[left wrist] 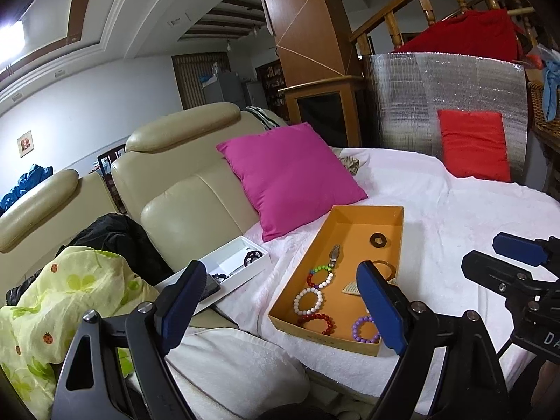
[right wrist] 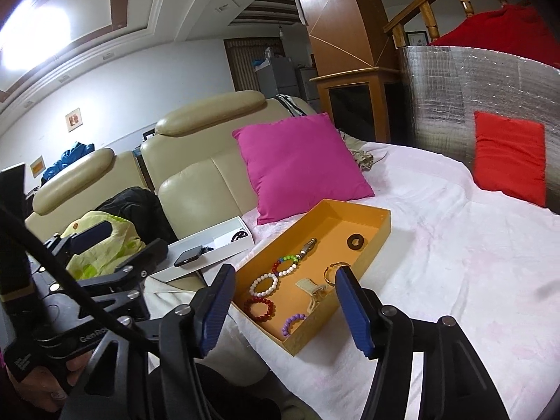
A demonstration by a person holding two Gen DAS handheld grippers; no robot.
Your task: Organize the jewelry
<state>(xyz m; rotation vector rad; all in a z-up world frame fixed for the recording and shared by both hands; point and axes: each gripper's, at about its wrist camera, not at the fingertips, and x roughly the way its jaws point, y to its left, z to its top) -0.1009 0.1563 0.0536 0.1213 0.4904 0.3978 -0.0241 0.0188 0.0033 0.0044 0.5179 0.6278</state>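
An orange tray (left wrist: 399,224) (right wrist: 379,231) lies on the white cloth. It holds white (left wrist: 308,301) (right wrist: 263,285), red (left wrist: 316,322) (right wrist: 259,308), purple (left wrist: 365,329) (right wrist: 292,323) and multicolour (left wrist: 320,276) (right wrist: 287,265) bead bracelets, a dark ring (left wrist: 379,240) (right wrist: 356,241), a metal watch (left wrist: 335,253) (right wrist: 307,246) and a gold bangle (right wrist: 336,269). My left gripper (left wrist: 280,308) is open and empty just before the tray's near end. My right gripper (right wrist: 285,309) is open and empty above the tray's near corner.
A white box (left wrist: 241,262) (right wrist: 224,241) with dark jewelry and a phone (right wrist: 189,255) sits left of the tray on the beige sofa (left wrist: 175,189). A pink pillow (left wrist: 290,175) (right wrist: 301,164) lies behind the tray, a red pillow (left wrist: 472,143) at the far right.
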